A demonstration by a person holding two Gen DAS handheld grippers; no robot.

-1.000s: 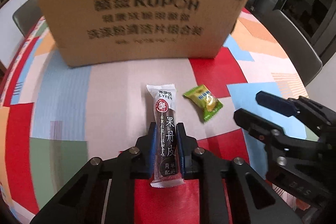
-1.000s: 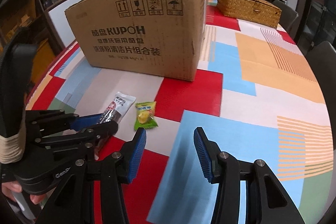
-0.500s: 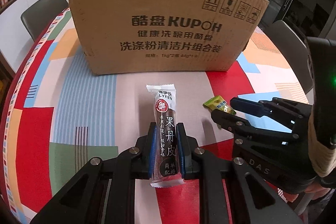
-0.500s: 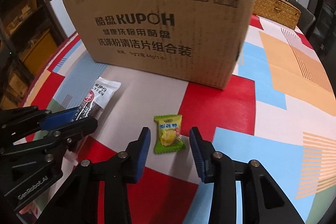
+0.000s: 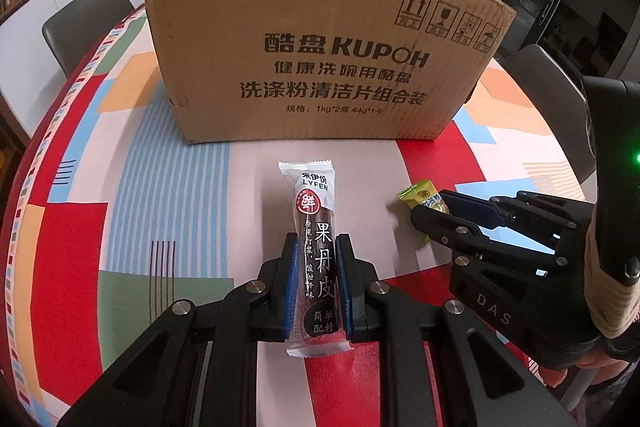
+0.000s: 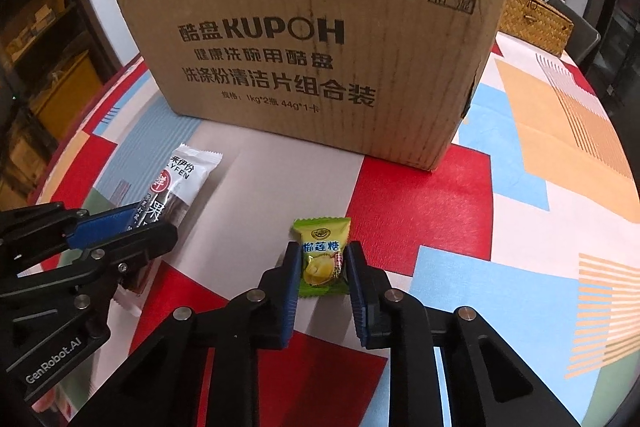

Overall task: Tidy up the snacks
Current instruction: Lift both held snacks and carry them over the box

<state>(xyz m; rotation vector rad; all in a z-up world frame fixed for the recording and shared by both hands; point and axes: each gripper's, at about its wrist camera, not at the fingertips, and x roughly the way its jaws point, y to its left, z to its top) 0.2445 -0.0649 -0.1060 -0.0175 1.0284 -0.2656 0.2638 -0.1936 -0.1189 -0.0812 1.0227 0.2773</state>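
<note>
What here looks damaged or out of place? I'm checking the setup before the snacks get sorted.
Only the cardboard box shows wear: its top edge is ragged and torn near the left corner. The fruit-leather bar and green durian candy look intact, each between a gripper's fingers.

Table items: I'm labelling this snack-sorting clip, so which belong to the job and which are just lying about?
Job:
- fruit-leather bar, in the left gripper
- green candy, between the right gripper fingers
- cardboard box, likely the container

Lying about:
- wicker basket
- chair
- tablecloth
</note>
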